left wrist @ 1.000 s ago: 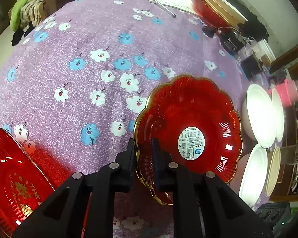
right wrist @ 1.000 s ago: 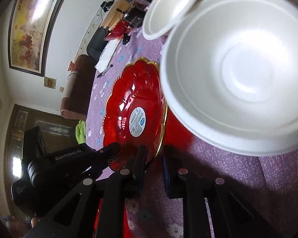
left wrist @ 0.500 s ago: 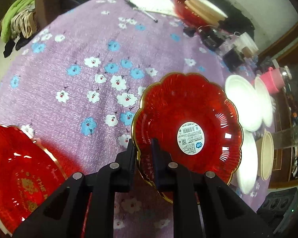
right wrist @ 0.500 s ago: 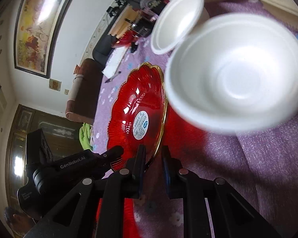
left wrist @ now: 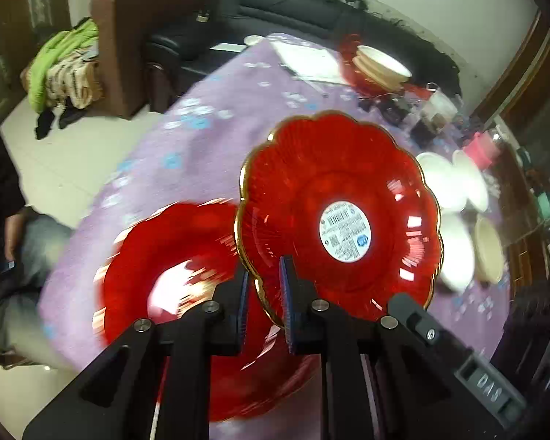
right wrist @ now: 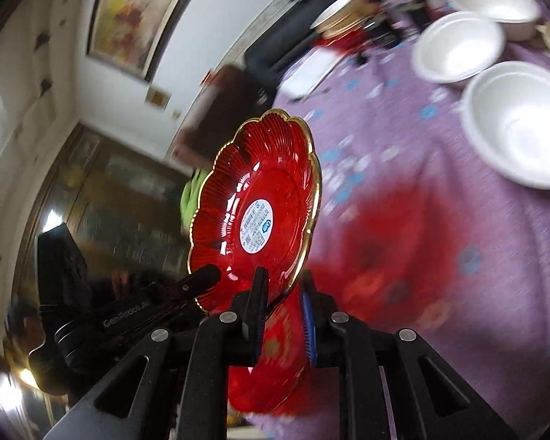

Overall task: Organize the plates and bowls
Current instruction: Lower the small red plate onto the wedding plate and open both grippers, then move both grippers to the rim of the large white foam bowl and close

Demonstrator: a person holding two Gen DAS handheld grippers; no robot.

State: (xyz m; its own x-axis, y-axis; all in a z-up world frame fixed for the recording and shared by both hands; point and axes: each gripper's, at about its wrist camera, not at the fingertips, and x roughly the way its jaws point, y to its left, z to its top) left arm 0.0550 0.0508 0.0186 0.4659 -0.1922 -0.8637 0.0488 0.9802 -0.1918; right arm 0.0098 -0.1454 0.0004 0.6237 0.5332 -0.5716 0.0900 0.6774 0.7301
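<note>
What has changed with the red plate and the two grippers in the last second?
The red scalloped plate, which rested on the purple tablecloth, is now lifted and carried toward the second red plate. Left gripper and right gripper stay clamped on its gold rim. The white bowls did not move.

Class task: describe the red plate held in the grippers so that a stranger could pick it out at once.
Start at the purple flowered tablecloth. Above it, both grippers pinch one scalloped red plate by its gilt rim. Unlike the red plate lying below, it carries a round white barcode sticker.
</note>
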